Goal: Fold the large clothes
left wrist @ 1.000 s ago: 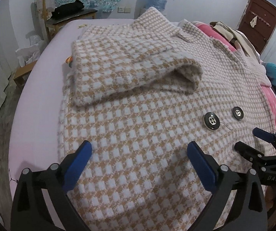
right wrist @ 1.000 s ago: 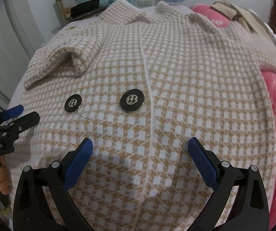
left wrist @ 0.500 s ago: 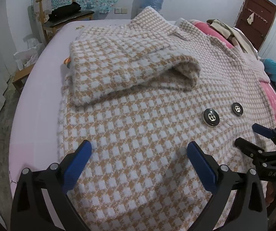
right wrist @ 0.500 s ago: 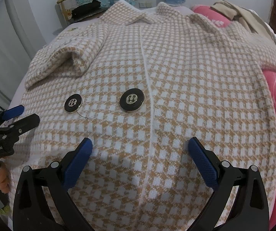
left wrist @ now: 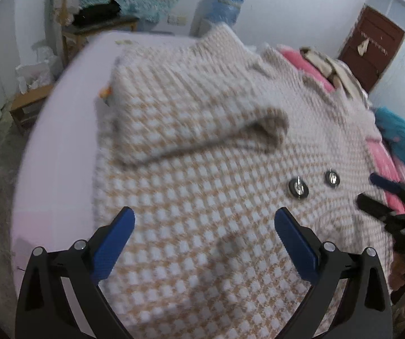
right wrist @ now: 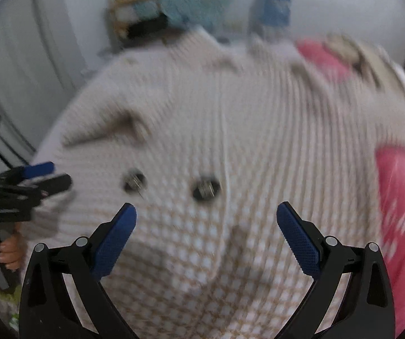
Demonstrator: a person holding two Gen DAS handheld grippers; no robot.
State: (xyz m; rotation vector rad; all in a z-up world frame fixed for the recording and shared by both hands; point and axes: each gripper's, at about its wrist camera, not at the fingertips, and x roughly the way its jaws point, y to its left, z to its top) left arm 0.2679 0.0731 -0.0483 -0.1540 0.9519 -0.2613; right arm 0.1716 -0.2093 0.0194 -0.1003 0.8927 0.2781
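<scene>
No legible text, label or number on anything in either blurred wrist view.

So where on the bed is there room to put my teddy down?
The bare lilac sheet is free, between the checked coat and the bed's edge by the wooden chair. The other side is crowded with a pink blanket, a blue cloth and heaped clothes.

Dim, motion-blurred, fisheye-warped edges
</scene>
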